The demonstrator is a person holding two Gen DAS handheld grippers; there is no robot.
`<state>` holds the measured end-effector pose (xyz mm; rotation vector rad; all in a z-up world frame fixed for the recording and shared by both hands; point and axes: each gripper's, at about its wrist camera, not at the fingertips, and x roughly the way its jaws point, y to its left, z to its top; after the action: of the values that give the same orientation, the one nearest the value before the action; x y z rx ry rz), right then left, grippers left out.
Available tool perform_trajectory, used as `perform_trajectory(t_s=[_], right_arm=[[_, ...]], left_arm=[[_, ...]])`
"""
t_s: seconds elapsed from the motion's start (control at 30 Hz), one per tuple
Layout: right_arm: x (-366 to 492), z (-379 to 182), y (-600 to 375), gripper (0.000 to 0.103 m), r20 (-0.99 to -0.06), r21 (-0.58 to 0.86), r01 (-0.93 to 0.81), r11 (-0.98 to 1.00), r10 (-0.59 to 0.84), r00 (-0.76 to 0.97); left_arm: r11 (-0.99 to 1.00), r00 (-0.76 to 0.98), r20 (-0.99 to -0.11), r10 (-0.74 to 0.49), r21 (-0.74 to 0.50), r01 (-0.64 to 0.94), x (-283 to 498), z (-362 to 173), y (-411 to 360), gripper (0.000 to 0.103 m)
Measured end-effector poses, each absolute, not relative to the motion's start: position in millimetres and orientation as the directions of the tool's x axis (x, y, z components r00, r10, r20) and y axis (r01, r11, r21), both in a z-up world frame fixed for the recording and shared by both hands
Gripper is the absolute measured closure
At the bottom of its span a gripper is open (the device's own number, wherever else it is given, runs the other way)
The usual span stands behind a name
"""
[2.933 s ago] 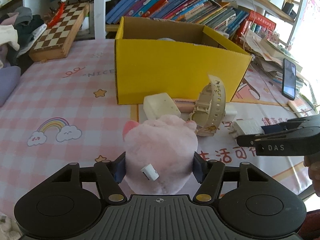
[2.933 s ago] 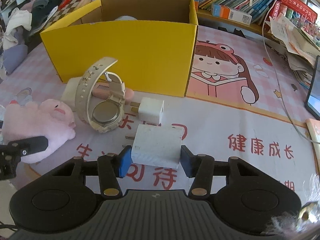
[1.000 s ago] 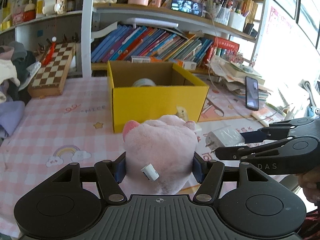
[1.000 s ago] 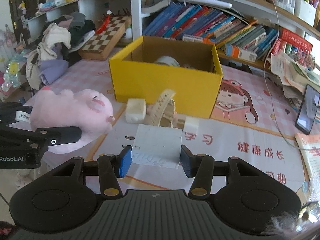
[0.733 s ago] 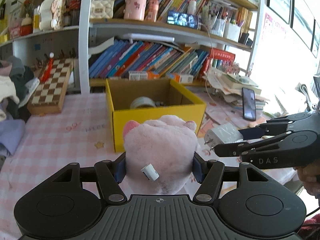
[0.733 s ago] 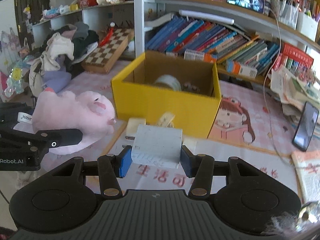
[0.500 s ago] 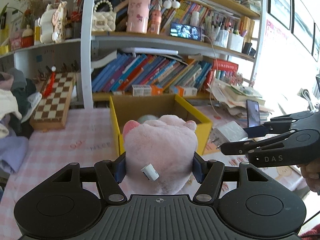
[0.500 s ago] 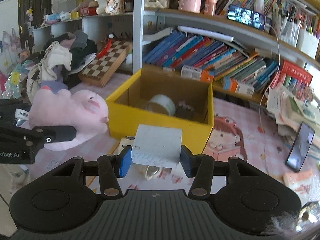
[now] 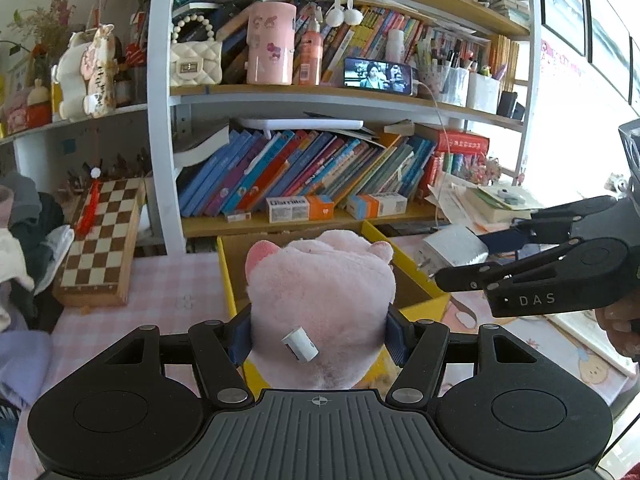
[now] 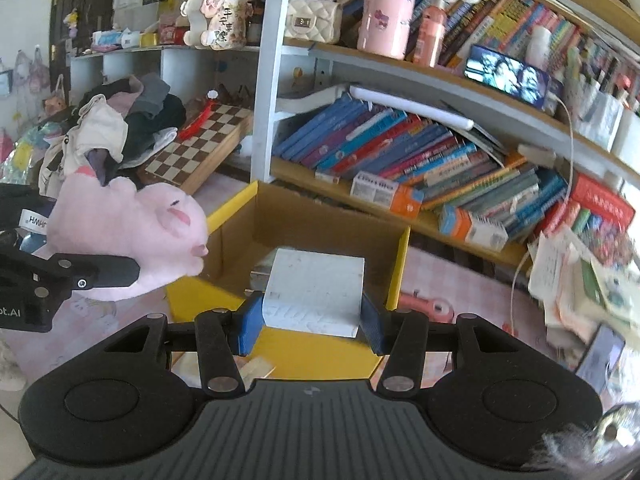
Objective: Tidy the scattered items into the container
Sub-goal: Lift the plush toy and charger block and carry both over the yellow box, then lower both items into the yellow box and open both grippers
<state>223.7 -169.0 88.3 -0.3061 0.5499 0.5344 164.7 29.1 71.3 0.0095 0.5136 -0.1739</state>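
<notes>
Left gripper clamped on pink plush; blue pads press both flanks, white tag faces the camera. Plush held in the air above the near-left part of the yellow box, snout pointing toward the box in the right wrist view.

Right gripper clamped on white charger, pads on its two side faces. Charger held in the air over the box's near wall, prongs visible in the left wrist view. Both grippers side by side, apart, no contact.

Box sits open on the pink checked tablecloth in front of the bookshelf. Box contents mostly hidden by held items. Chessboard left of box, leaning against the shelf.
</notes>
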Motion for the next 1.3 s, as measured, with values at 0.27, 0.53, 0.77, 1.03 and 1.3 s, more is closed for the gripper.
perform_trajectory(t_s=[0.27,0.53,0.77,1.03,1.3], right_arm=[[277.6,76.1,-160.9,0.055,-0.618,-0.178,-0.631,0.755,0.414,0.669],[333.6,52.2,-138.8,0.056,-0.726,-0.235,-0.734,0.637,0.387,0.569],[365.1,21.1,-111.0,0.056,-0.844,-0.239,-0.83,0.505,0.314,0.434],[389.9,11.7,-103.4,0.056,-0.897,-0.074,-0.876,0.476,0.351,0.267],[419.9,16.1,-109.7,0.056,-0.896,0.003,-0.835,0.55,0.372,0.241]], left_arm=[[0.992,0.841,-0.531,-0.106,0.007,0.129,214.6,64.8,25.0,0.04],[0.989,0.807,-0.589,-0.039,0.093,0.116,270.9,56.0,16.9,0.04],[0.984,0.738,-0.675,-0.003,0.13,0.123,323.5,38.2,9.0,0.04],[0.99,0.668,-0.744,0.017,0.105,0.091,365.0,22.9,13.4,0.04],[0.993,0.636,-0.772,0.009,0.083,0.087,386.6,17.2,14.6,0.038]])
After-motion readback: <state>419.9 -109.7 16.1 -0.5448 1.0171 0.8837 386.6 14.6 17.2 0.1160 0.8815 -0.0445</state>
